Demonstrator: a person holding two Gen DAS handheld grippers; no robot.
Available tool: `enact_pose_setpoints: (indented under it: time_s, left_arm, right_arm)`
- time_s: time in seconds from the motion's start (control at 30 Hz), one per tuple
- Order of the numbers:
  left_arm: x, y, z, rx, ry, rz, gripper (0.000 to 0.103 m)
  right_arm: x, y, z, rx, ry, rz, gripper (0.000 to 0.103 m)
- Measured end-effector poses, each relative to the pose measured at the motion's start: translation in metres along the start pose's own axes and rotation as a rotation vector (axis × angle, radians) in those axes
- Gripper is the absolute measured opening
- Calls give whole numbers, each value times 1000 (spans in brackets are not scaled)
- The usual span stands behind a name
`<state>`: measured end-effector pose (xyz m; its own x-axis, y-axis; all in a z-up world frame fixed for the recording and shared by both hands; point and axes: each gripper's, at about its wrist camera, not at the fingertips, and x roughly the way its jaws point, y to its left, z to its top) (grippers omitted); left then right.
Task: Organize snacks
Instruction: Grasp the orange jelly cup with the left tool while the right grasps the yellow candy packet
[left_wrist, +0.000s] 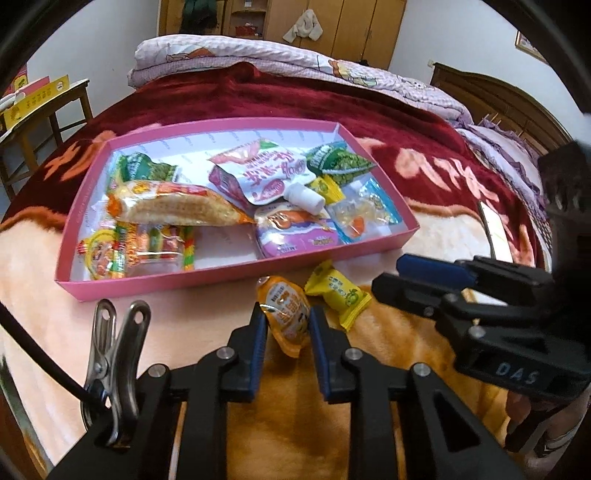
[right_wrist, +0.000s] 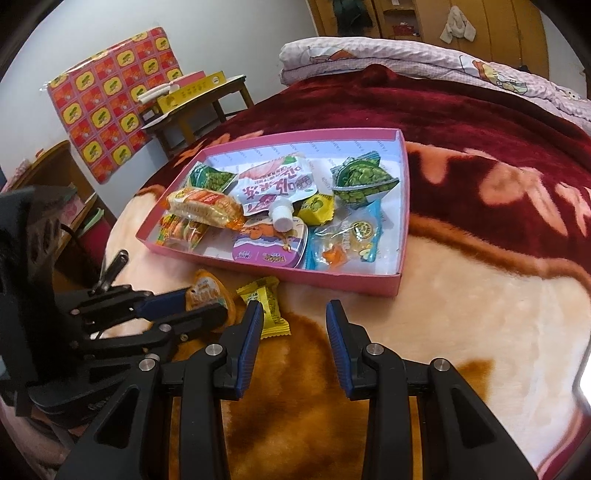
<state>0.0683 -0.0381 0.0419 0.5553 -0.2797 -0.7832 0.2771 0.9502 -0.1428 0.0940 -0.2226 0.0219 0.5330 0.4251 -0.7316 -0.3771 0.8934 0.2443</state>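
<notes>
A pink tray (left_wrist: 207, 275) (right_wrist: 395, 284) lies on the bed blanket and holds several snack packets. An orange snack pouch (left_wrist: 286, 314) (right_wrist: 205, 291) and a yellow wrapped candy (left_wrist: 338, 293) (right_wrist: 264, 299) lie on the blanket in front of it. My left gripper (left_wrist: 287, 321) (right_wrist: 192, 301) has its blue pads on either side of the orange pouch, closed against it. My right gripper (right_wrist: 295, 314) (left_wrist: 391, 275) is open and empty, just right of the yellow candy.
The bed has a dark red and cream blanket (right_wrist: 480, 258) with a folded quilt (left_wrist: 258, 55) behind. A wooden table with boxes (right_wrist: 192, 96) stands at the left. A phone (left_wrist: 495, 225) lies on the blanket at right. A wardrobe is behind.
</notes>
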Motion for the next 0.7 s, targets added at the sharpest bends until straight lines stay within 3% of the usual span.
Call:
enact_pose_setpoints:
  time_s: [0.7]
  left_arm:
    - [-36,25,6,-46,-91,27,24]
  right_arm:
    - [31,28,-3,-106,54,-13,33]
